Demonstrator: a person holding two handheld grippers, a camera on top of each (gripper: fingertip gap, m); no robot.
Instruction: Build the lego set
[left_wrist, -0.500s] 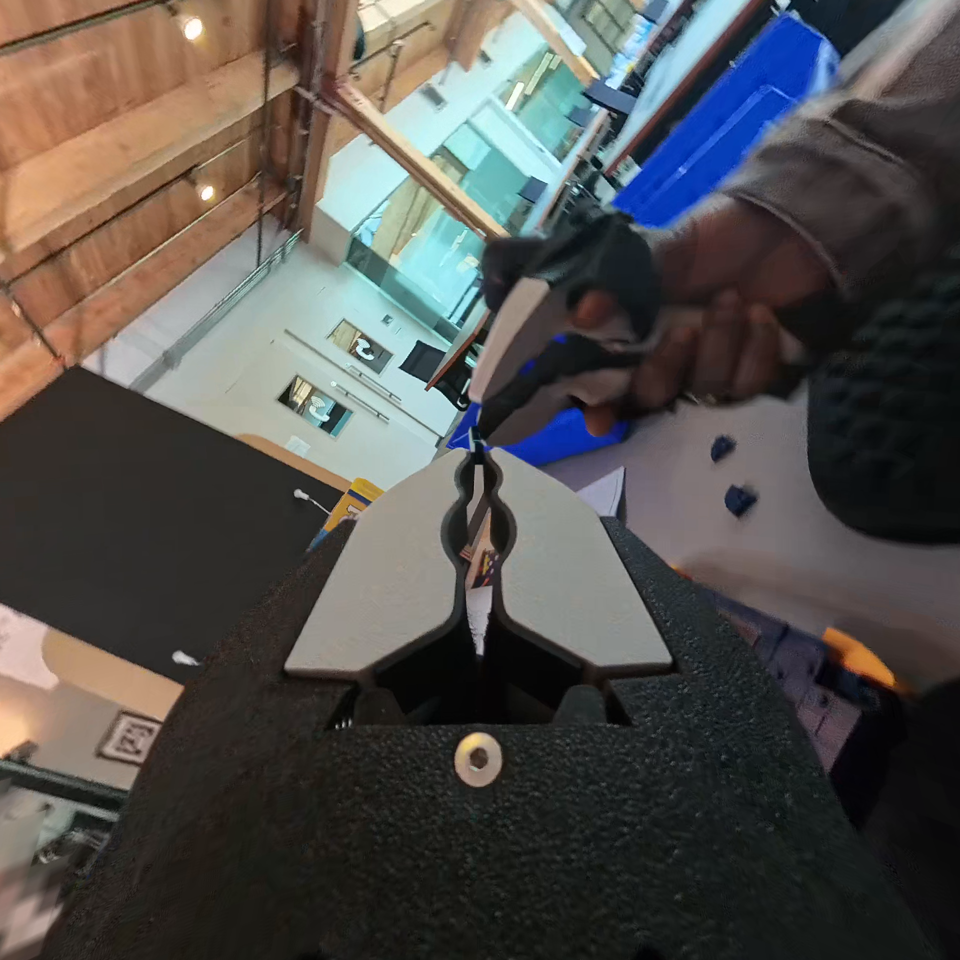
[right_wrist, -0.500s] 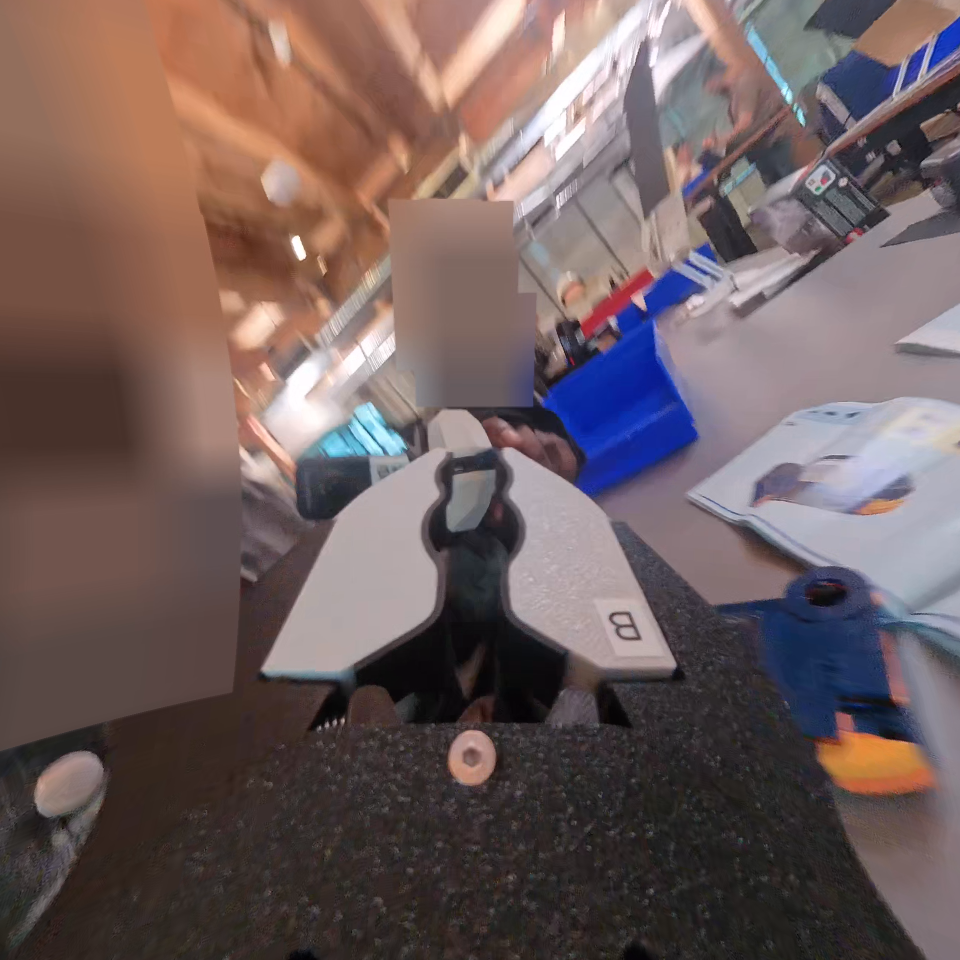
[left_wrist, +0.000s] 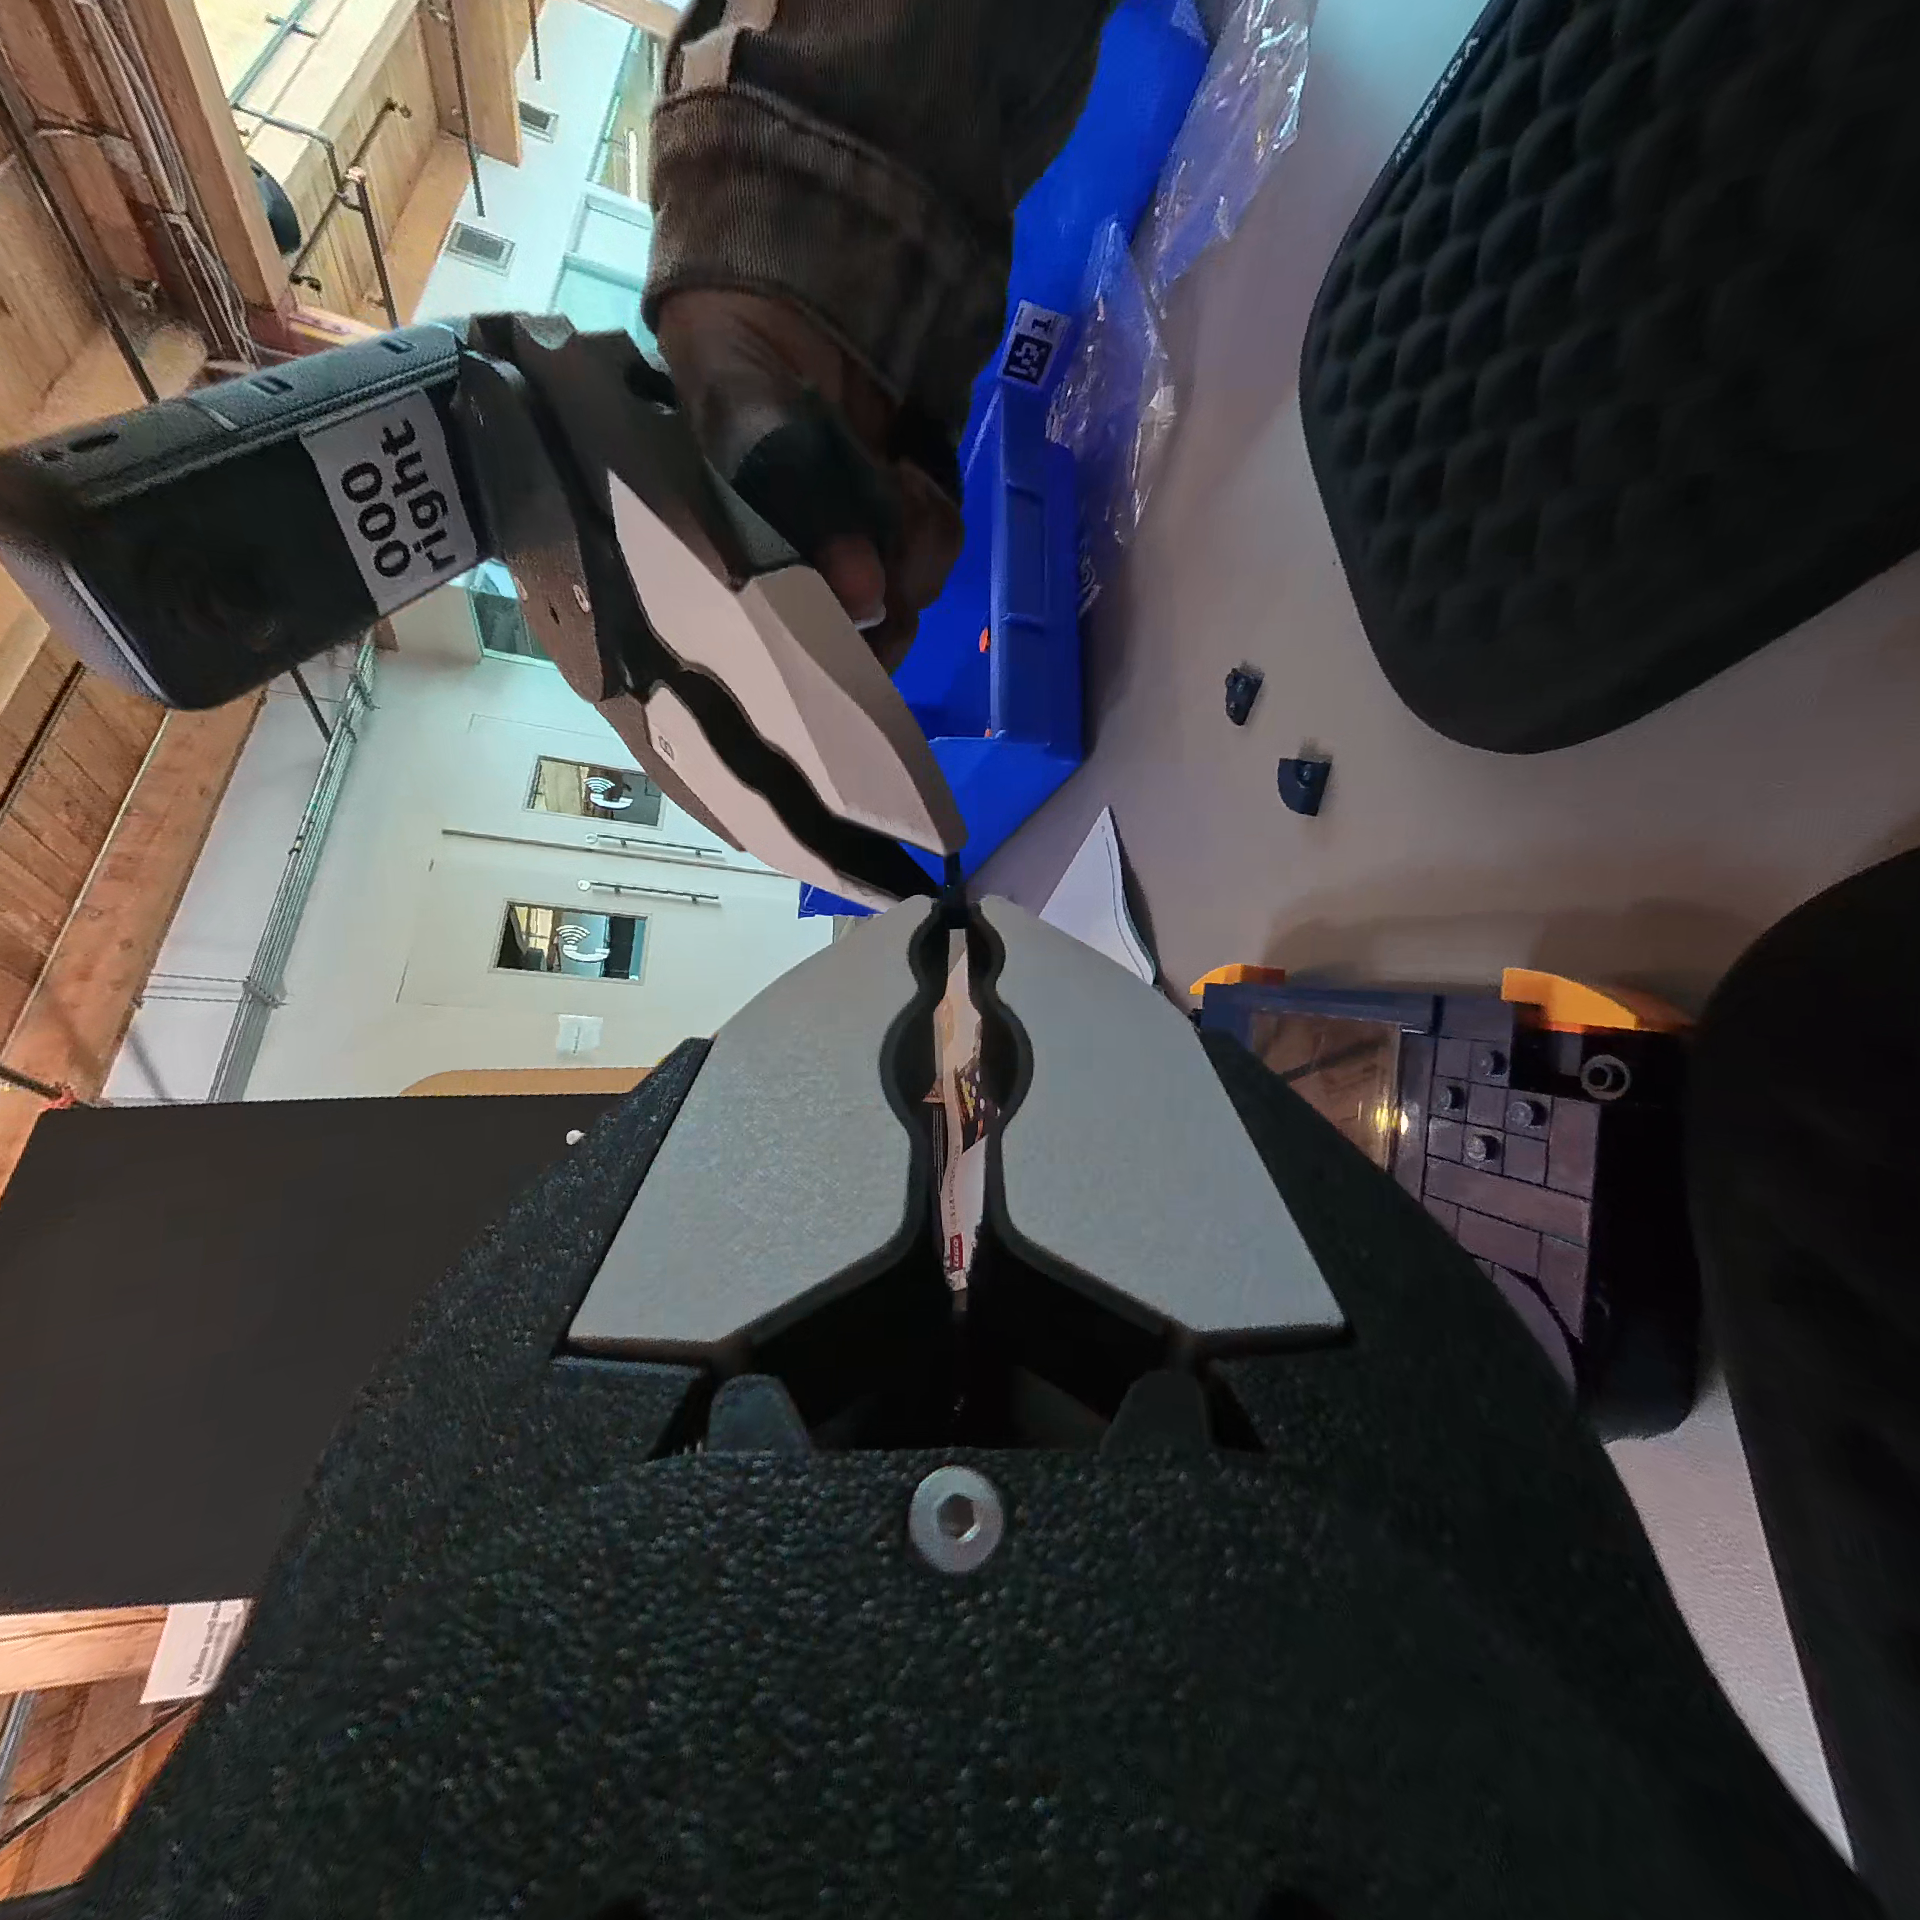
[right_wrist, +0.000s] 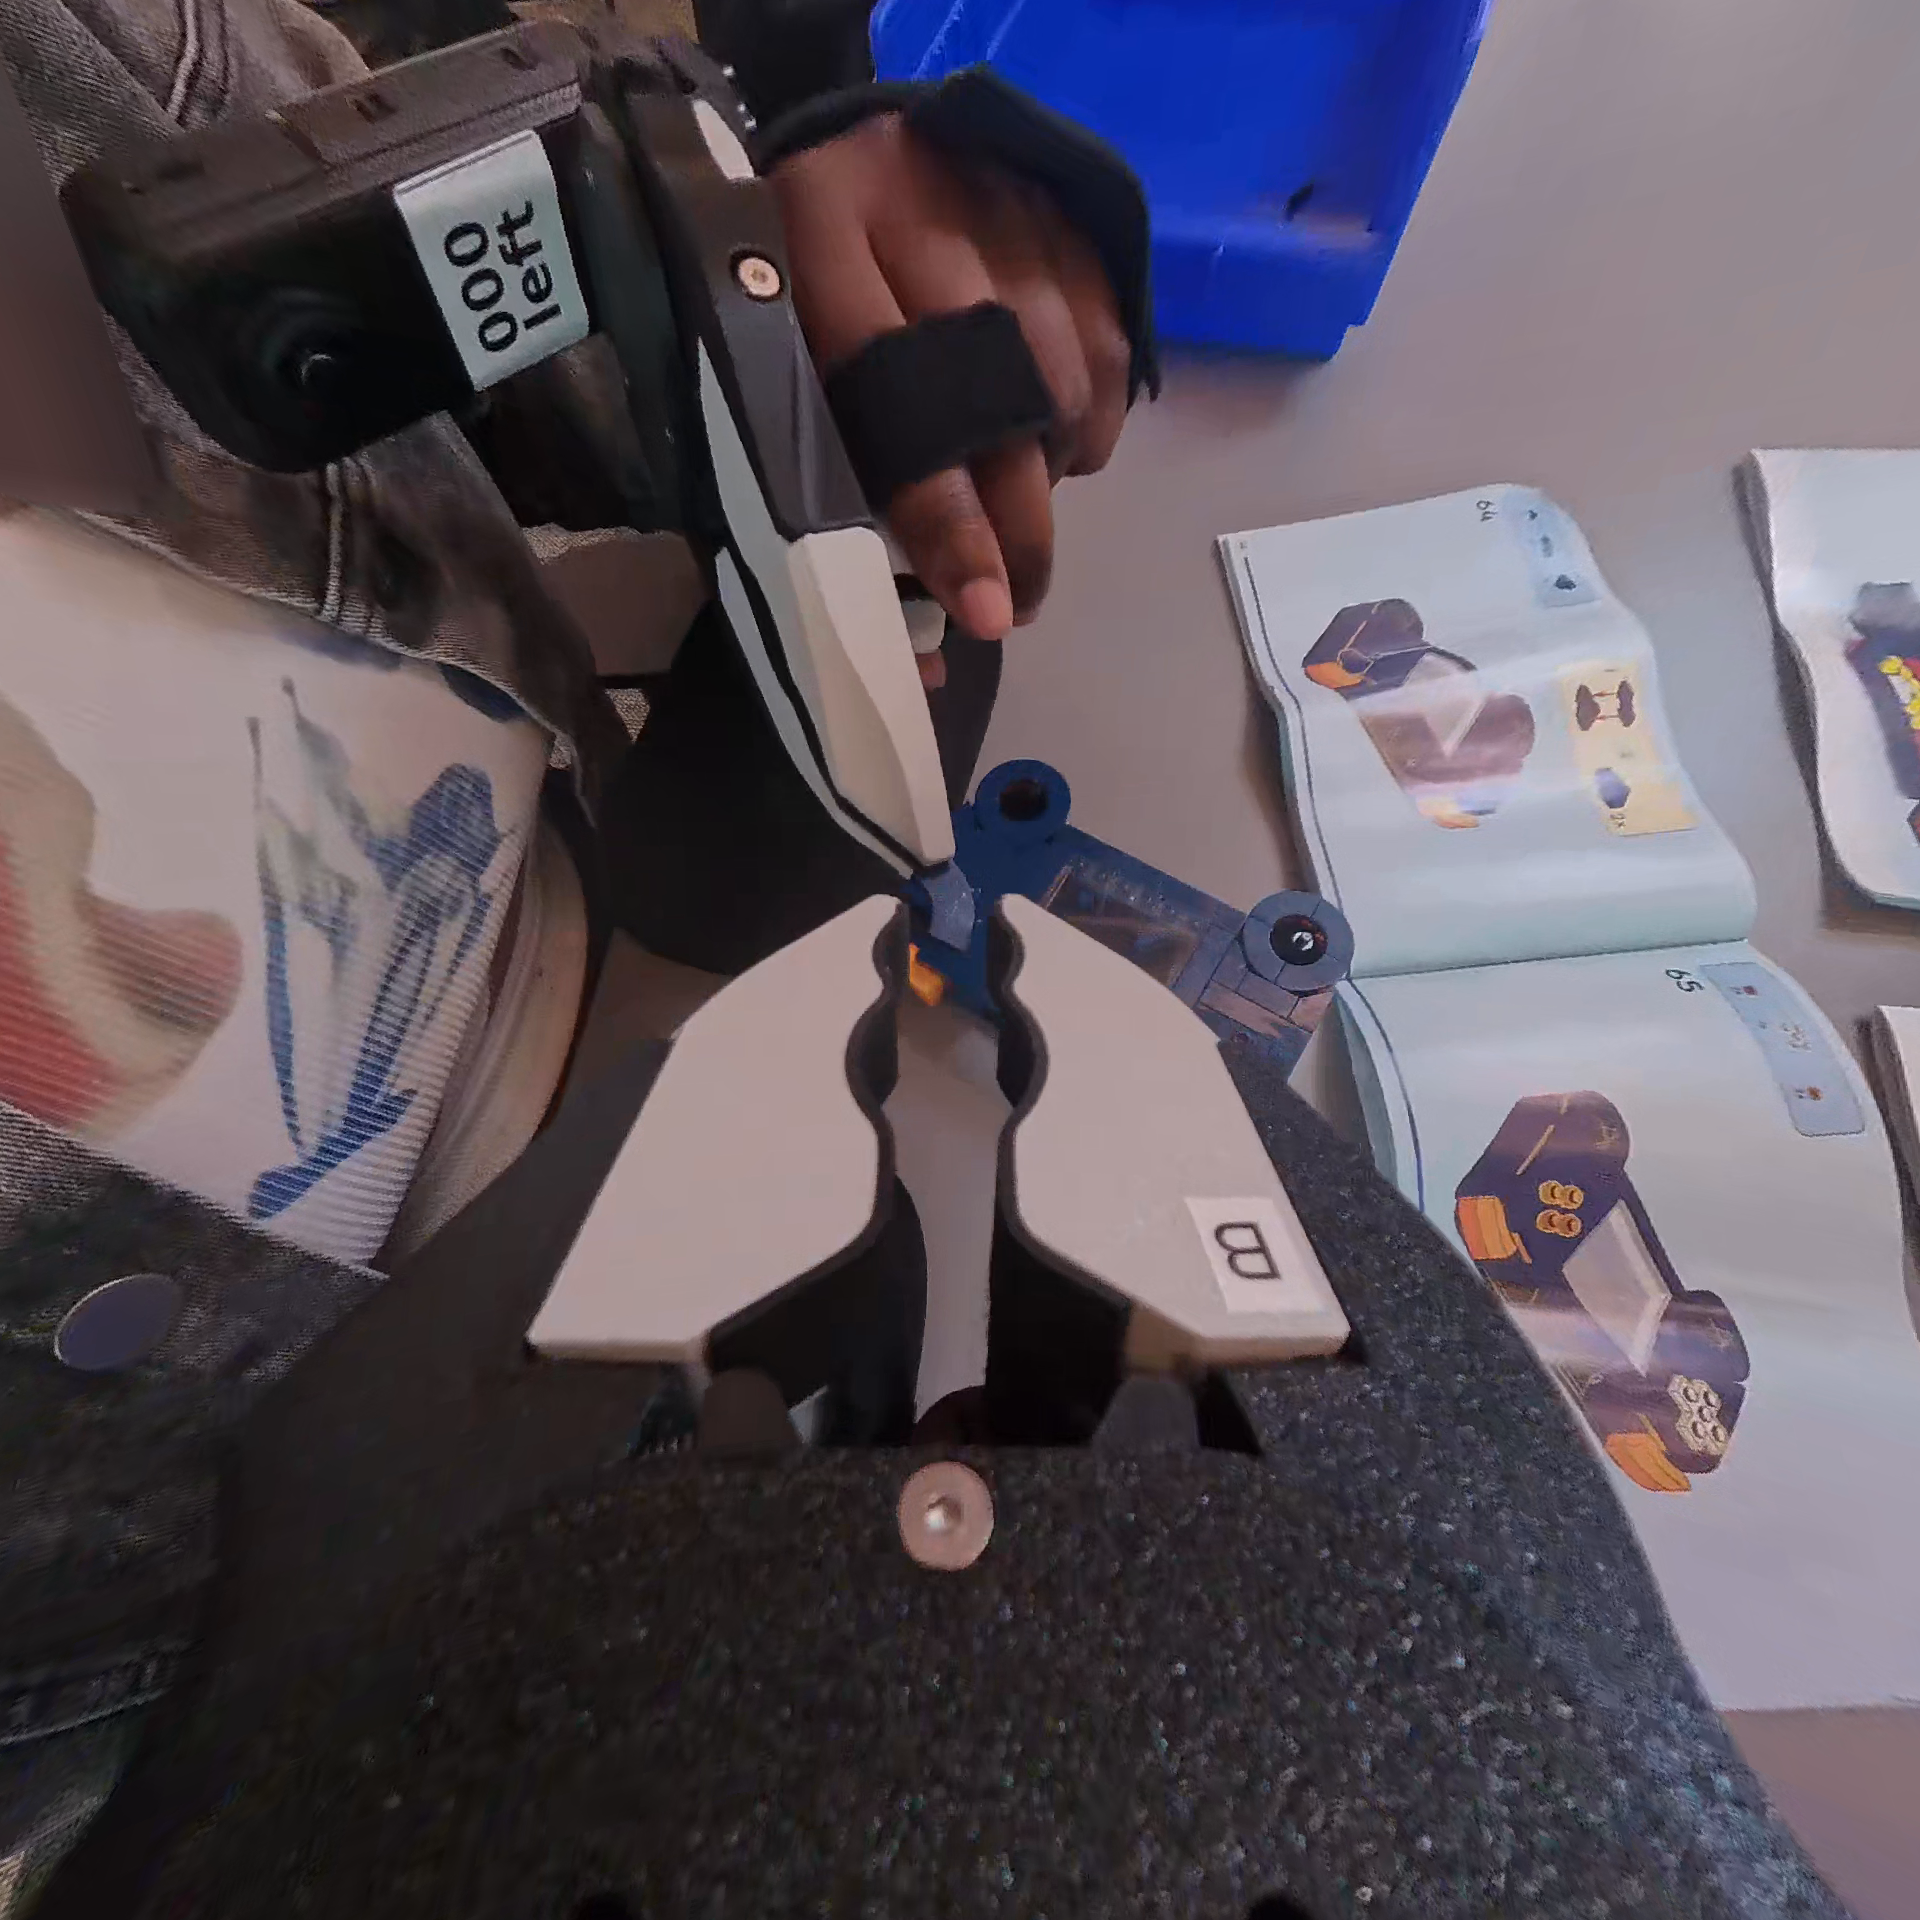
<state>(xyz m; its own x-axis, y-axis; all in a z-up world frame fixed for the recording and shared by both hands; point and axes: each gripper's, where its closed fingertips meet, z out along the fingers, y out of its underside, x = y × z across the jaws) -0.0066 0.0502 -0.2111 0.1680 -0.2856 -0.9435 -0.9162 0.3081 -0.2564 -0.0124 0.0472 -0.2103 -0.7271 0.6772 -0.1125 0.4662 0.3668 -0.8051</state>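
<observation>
Above the grey table (right_wrist: 1558, 312), the 2 grippers meet tip to tip over a small dark blue brick (right_wrist: 951, 906). In the right wrist view, the left gripper (right_wrist: 930, 862) comes down from the upper left, held by a hand (right_wrist: 977, 343) with a black strap across the fingers, and its narrow tips are pinched together on the top of that brick. The right gripper (right_wrist: 951, 920) reaches up from below with its tips on either side of the same brick; the fingers stand only a little apart, and whether they press on the brick or just flank it cannot be told. In the left wrist view the left gripper (left_wrist: 951, 914) shows its fingers nearly touching at the tips, where a dark sliver of the brick (left_wrist: 951, 896) sits, and the right gripper (left_wrist: 920, 862) meets it from above.

The half-built dark blue car (right_wrist: 1195, 935), with orange parts and a clear windscreen, rests on the table just behind the tips. An open instruction booklet (right_wrist: 1558, 1039) lies to its right, touching it or nearly so. A blue bin (right_wrist: 1247, 156) stands farther back. In the left wrist view, 2 loose dark pieces (left_wrist: 1304, 781) lie on the table near a black quilted pad (left_wrist: 1610, 364).
</observation>
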